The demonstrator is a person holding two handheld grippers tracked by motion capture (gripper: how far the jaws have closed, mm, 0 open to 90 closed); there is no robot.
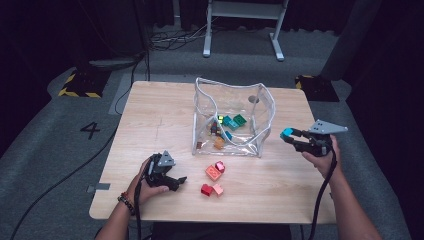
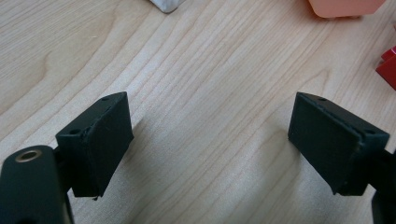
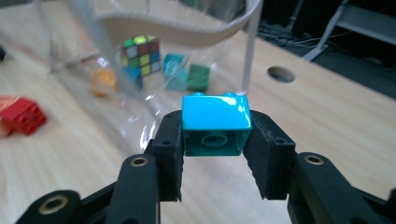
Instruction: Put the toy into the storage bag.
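Note:
My right gripper (image 1: 288,134) (image 3: 216,130) is shut on a turquoise brick (image 1: 286,133) (image 3: 215,122), held above the table just right of the clear plastic bag (image 1: 232,117). Inside the bag lie a puzzle cube (image 3: 141,55), turquoise and green bricks (image 3: 187,73) and an orange piece (image 3: 103,78). My left gripper (image 1: 175,181) (image 2: 210,140) rests low over the bare wood near the front left, jaws wide apart with nothing between them. Red, orange and pink bricks (image 1: 212,180) lie on the table to its right.
The wooden table (image 1: 150,130) has a round hole (image 3: 281,73) beyond the bag. A metal frame on legs (image 1: 242,20) stands on the floor behind the table. Cables run across the floor at left.

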